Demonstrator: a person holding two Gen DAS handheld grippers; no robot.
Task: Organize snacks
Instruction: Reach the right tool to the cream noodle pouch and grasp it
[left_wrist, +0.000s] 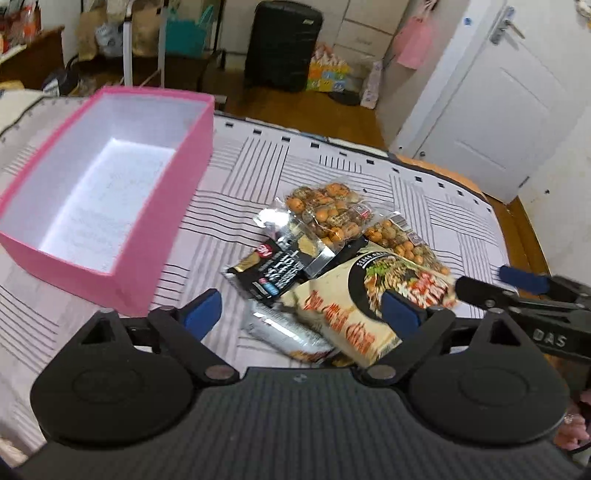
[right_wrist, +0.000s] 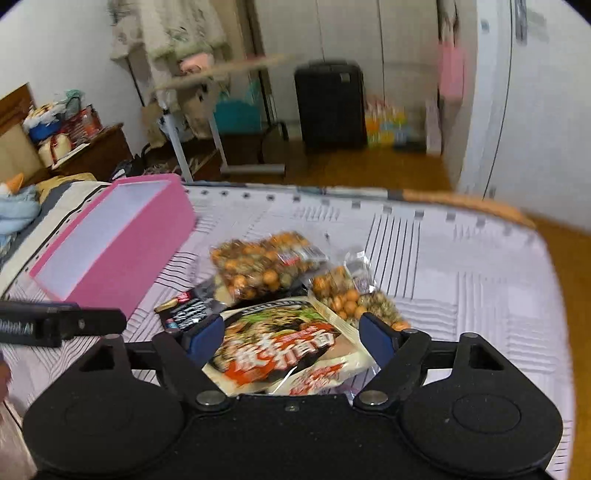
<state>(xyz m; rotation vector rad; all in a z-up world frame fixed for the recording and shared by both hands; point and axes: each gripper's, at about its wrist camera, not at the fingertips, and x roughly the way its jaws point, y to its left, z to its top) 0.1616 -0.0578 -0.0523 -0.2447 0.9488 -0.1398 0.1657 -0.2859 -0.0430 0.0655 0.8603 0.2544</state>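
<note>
Pink cardboard box, white inside and with nothing in it, sat open at the upper left of the left-wrist frame on a bed sheet of pale fabric printed with grey stripe blocks. Sheet covered the surface edge to edge; an orange mattress border showed along its far side.

Snack pile lay at frame centre, just right of the box and apart from it:
- two clear bags of coated nuts at the far side of the pile
- black-and-silver packet overlapped by the nearer nut bag
- cream noodle packet with red lettering, nearest the cameras, lying partly over a second similar packet

Left gripper hovered over the near end of the pile, blue pads spread wide, nothing clamped. Right gripper likewise stood open, pads either side of the noodle packet in view; contact could not be judged. Each gripper's tip showed at the edge of the other's frame.

Room: wood floor beyond the bed, black suitcase against the far wall, white door at upper right, metal rack with bags at upper left. Right-wrist frame blurred.
</note>
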